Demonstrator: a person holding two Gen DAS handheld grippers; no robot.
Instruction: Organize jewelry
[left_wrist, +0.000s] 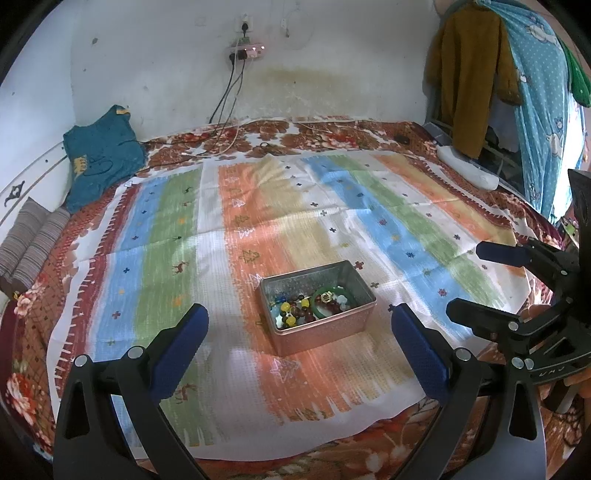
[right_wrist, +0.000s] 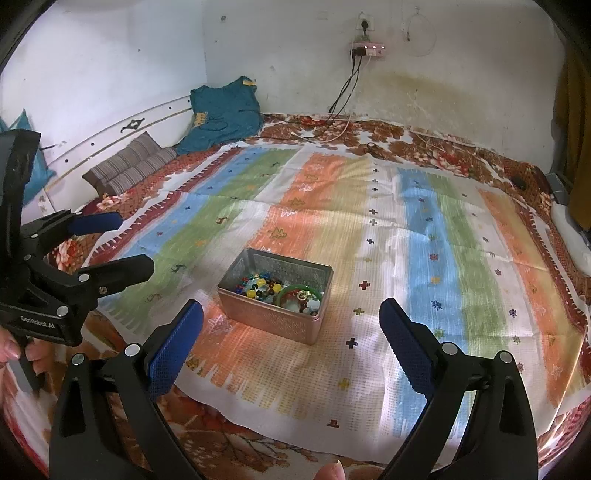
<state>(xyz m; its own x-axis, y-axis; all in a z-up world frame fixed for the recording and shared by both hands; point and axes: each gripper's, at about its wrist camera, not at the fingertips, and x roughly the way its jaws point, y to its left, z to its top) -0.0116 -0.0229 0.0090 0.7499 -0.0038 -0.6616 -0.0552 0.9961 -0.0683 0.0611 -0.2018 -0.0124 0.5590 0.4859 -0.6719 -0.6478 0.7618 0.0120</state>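
The work surface is a bed (left_wrist: 33, 332) covered by a brown floral blanket, with a striped cloth (left_wrist: 295, 206) in blue, green, orange, yellow and white bands spread flat over it. An open rectangular metal tin (left_wrist: 321, 332) stands on the orange band of the cloth, near its front edge. Inside the tin lies the jewelry (right_wrist: 275, 291): loose coloured beads toward one end and a green bangle (right_wrist: 295, 290) toward the other.

The left gripper (left_wrist: 299, 321) is held above the front of the cloth, jaws spread wide and empty, with the tin seen between them. The right gripper (right_wrist: 291, 314) is held likewise just beside it, jaws spread wide and empty.

The bed meets a stained white wall (left_wrist: 332, 55). A power strip (right_wrist: 367, 50) is mounted on the wall, and cables (left_wrist: 225, 107) hang from it onto the blanket. A teal garment (left_wrist: 101, 155) and a folded striped cushion (right_wrist: 129, 162) lie at the left end of the bed against a white headboard (right_wrist: 110, 125). Brown and blue patterned fabrics (left_wrist: 517, 92) hang at the right end.
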